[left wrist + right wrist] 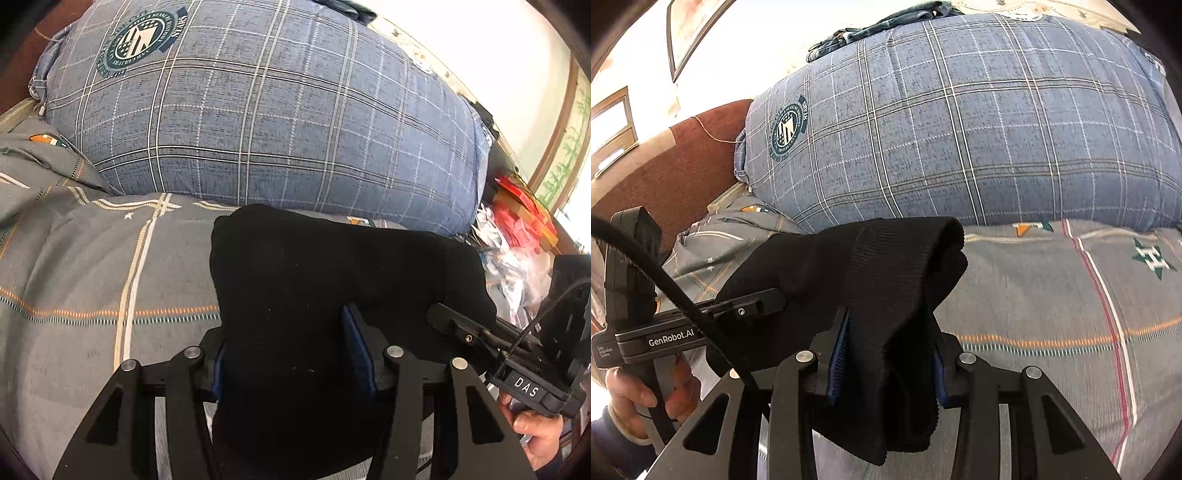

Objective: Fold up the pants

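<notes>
The black knit pants (314, 266) hang bunched above the bed, held between both grippers. My left gripper (290, 347) is shut on a thick fold of them, its blue pads pressed into the cloth on either side. In the left wrist view, one of the right gripper's fingers (450, 325) bites into the pants' right edge. My right gripper (890, 350) is shut on the pants (886, 258), whose ribbed end droops below the jaws. To its left, a finger of the left gripper (753, 304) clamps the same cloth.
A big blue plaid pillow (258, 110) (960, 129) lies just behind the pants on the grey patterned bedsheet (92, 277) (1052, 295). Red packets and plastic bags (517, 221) pile up beside the bed. Jeans (879, 26) lie on top of the pillow. A brown headboard (683, 166) stands at left.
</notes>
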